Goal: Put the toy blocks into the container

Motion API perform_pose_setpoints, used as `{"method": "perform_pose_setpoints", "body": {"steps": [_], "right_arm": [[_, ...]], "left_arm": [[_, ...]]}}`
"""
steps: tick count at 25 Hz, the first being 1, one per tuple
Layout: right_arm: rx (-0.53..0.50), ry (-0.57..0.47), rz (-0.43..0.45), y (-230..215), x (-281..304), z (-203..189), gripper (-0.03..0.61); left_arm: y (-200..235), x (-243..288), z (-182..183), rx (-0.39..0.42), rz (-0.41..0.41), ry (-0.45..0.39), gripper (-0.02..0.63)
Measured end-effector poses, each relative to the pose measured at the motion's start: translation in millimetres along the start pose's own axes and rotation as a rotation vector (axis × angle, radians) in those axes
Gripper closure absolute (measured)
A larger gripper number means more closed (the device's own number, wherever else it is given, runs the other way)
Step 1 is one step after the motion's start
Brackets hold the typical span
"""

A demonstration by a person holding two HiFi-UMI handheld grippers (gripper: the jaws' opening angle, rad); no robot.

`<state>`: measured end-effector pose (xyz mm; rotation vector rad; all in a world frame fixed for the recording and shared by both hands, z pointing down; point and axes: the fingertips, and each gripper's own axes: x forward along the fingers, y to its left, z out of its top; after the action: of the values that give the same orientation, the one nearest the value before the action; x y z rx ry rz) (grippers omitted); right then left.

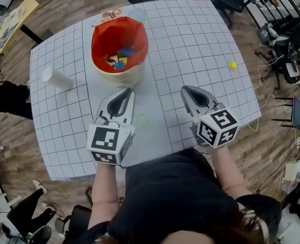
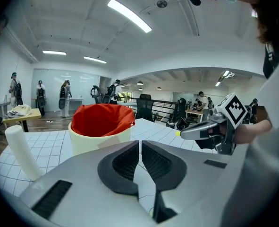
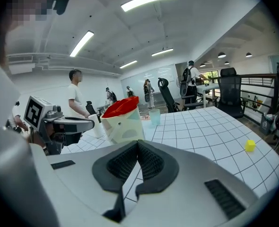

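Two tongs hovered over the gridded table (image 1: 200, 29), their marker cubes (image 1: 108, 142) showing black-and-white squares. Leftmost lay a white cylinder (image 1: 57, 78). Next, the red-lined container (image 1: 120, 76) held several toy blocks (image 1: 122, 58). Both the left gripper (image 1: 129, 90) and the right gripper (image 1: 184, 89) were closed and empty. One yellow block (image 1: 232, 65) lay well apart at the right.

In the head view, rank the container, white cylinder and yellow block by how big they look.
Largest to smallest: container, white cylinder, yellow block. The gaps are plain. All sit on one table, so nearness hardly matters.
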<state>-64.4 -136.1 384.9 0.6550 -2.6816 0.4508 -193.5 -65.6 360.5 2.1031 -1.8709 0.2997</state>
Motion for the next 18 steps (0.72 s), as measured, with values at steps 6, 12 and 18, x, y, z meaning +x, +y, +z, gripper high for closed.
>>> {"method": "perform_pose_setpoints", "body": {"steps": [6, 12, 18], "right_arm": [[-0.03, -0.007, -0.023, -63, -31, 7, 0.557], [-0.038, -0.019, -0.103, -145, -62, 11, 0.543], [-0.022, -0.008, -0.195, -229, -80, -3, 0.514]], "left_arm": [[-47, 37, -3, -0.046, -0.022, 0.033, 0.574], [-106, 96, 0, -0.077, -0.089, 0.064, 0.576], [-154, 154, -5, -0.063, -0.14, 0.108, 0.577]]}}
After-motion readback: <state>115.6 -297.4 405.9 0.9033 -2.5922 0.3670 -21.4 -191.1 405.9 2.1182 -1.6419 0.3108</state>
